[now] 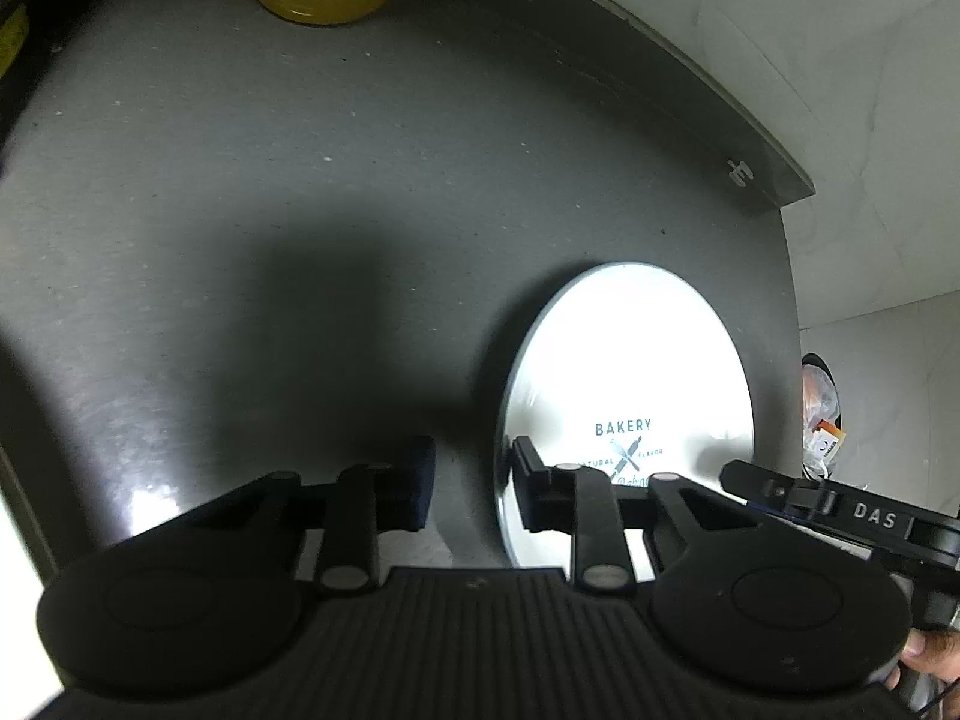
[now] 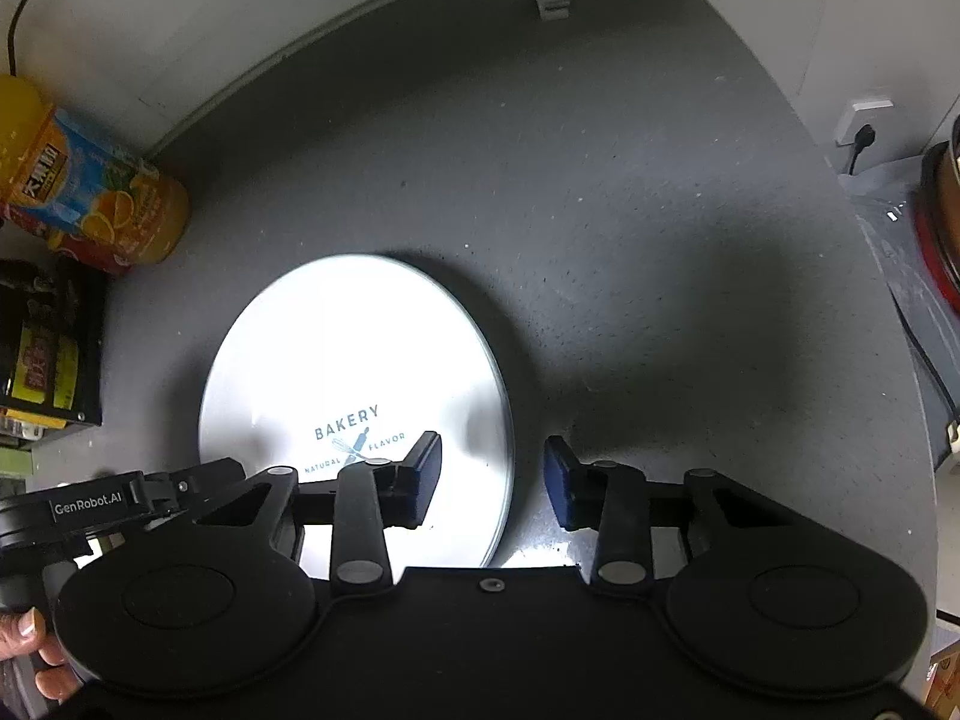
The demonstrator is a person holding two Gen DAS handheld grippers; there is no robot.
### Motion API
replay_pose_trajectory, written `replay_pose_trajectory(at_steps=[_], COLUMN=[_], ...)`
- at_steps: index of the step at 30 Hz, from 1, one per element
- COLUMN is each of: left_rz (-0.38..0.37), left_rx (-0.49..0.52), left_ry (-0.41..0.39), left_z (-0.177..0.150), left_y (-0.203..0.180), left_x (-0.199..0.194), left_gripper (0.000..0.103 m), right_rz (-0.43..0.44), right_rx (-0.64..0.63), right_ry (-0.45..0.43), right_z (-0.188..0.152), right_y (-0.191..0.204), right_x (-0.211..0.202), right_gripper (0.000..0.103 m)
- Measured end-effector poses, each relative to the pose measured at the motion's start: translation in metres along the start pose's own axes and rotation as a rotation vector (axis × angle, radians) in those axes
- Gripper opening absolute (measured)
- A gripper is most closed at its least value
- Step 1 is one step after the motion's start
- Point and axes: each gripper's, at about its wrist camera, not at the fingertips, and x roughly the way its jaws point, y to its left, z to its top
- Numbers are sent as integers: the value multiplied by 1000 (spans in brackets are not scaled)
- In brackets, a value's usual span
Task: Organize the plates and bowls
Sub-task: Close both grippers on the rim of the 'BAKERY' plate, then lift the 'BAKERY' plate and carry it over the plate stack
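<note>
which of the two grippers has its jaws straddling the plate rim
The right gripper: its open jaws sit either side of the white BAKERY plate's right edge. The left gripper is open beside the plate's left edge.

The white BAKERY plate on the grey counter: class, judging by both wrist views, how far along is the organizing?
Done: nothing visibly stacked; only one plate lies flat on the counter, and no bowls are in view. In hand: nothing gripped. The right gripper is open, straddling the plate's right edge; the left gripper is open at its left edge. Left: grasping the plate and placing it, probably with other dishes out of view.
</note>
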Motion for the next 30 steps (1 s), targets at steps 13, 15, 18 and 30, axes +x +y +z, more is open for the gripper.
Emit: replay_pose_trajectory(at_steps=[13,15,18,30], left_rz=[-33,-31,-28,-46], left_rx=[2,0,8,37], left_ry=[24,23,17,-60], left_z=[-2,-3,-5,-2], left_y=[-4,-3,-4,-13], left_x=[10,10,10,-13], left_gripper=[9,9,9,9], right_rz=[28,36,27,51], right_rx=[-35,-46,-85,-125], right_ry=[46,51,43,-91], right_z=[3,3,3,4], right_y=[1,0,4,7], right_x=[16,17,17,-26], right_gripper=[25,18,18,11])
